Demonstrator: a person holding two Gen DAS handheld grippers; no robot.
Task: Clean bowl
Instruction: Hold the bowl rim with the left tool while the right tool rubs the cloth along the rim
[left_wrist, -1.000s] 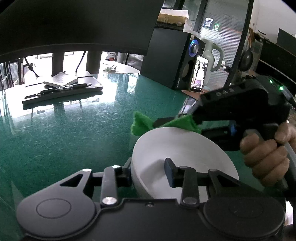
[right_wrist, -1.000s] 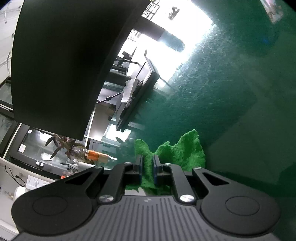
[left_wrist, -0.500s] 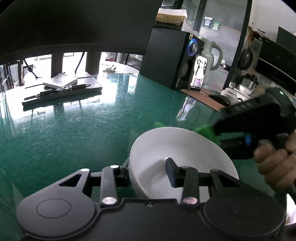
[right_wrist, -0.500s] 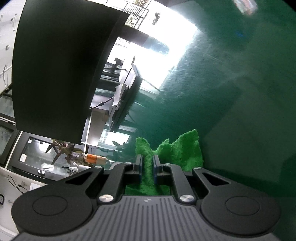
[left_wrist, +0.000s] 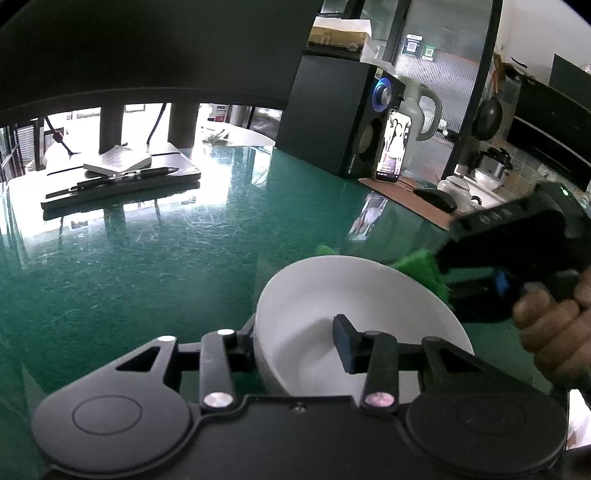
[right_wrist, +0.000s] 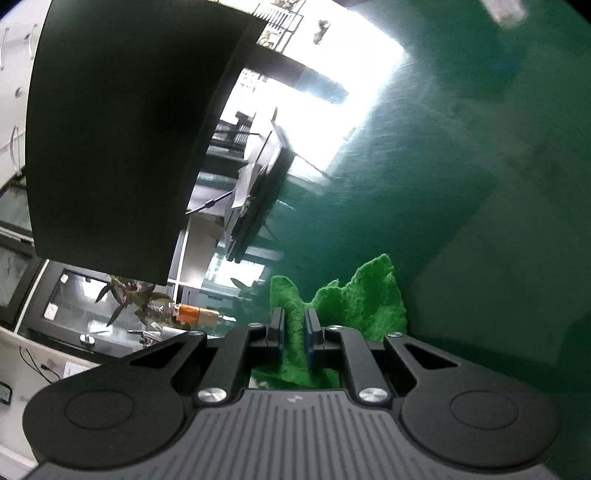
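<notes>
A white bowl (left_wrist: 354, 295) is held tilted above the green glass table (left_wrist: 147, 266). My left gripper (left_wrist: 295, 341) is shut on its near rim, one finger inside the bowl, the other outside. A green cloth (right_wrist: 354, 299) is pinched between the pads of my right gripper (right_wrist: 294, 325). In the left wrist view the cloth (left_wrist: 421, 267) shows just past the bowl's far right rim, with the right gripper's black body (left_wrist: 517, 236) and a hand (left_wrist: 554, 328) behind it. The bowl is out of the right wrist view.
A black tray with a notebook and a pen (left_wrist: 122, 173) lies at the far left. A black speaker (left_wrist: 343, 114), a lit phone (left_wrist: 393, 146), a pale kettle (left_wrist: 424, 107) and a computer mouse (left_wrist: 436, 195) stand at the far right. A dark monitor (right_wrist: 122, 129) looms overhead.
The right gripper with the green cloth has slid from over the bowl's far rim out to the right, beyond the bowl. The left gripper and the bowl have kept still.
</notes>
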